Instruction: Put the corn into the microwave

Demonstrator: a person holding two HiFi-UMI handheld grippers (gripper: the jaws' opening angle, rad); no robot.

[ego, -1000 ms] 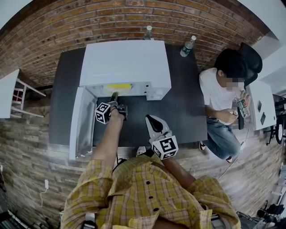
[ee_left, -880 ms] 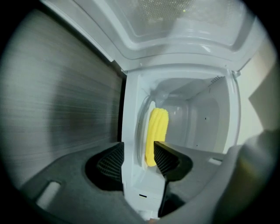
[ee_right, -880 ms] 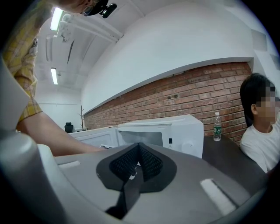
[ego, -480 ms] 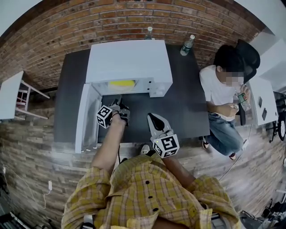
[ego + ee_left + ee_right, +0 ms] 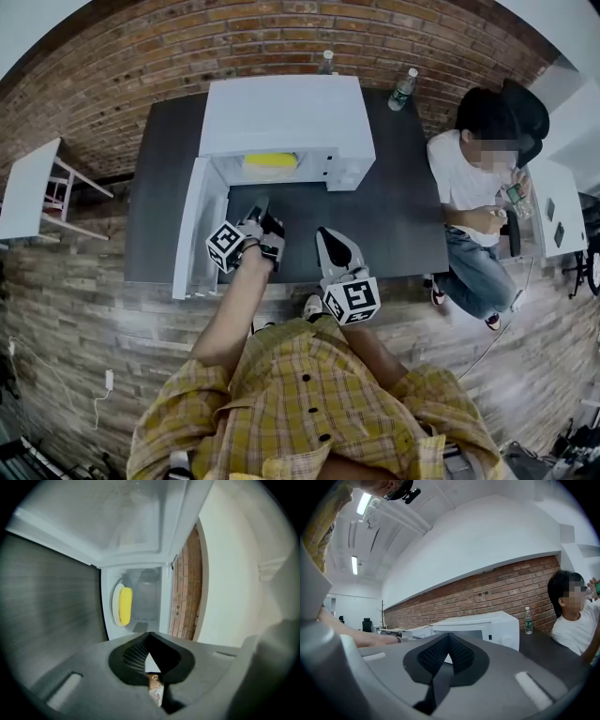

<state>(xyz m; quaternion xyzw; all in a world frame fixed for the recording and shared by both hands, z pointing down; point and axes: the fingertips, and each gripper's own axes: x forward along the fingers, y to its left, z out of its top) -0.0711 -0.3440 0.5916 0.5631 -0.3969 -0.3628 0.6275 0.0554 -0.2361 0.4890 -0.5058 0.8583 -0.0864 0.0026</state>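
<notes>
The yellow corn (image 5: 272,161) lies inside the white microwave (image 5: 286,112), whose door (image 5: 192,234) hangs open to the left. In the left gripper view the corn (image 5: 125,605) rests on a pale plate (image 5: 115,605) deep in the cavity. My left gripper (image 5: 262,210) is in front of the opening, clear of the corn. Its jaws have just been closing and are now shut (image 5: 149,637) with nothing between them. My right gripper (image 5: 327,237) hovers over the table's front, shut and empty (image 5: 449,639), pointing at the microwave (image 5: 487,623).
The microwave stands on a dark table (image 5: 398,220) against a brick wall. Two water bottles (image 5: 404,87) (image 5: 326,62) stand at the back. A person (image 5: 478,178) sits at the table's right end. A white side table (image 5: 28,187) is on the left.
My left gripper has pulled back from the microwave opening toward me and its jaws have closed. The corn stays inside. The right gripper shifted a little.
</notes>
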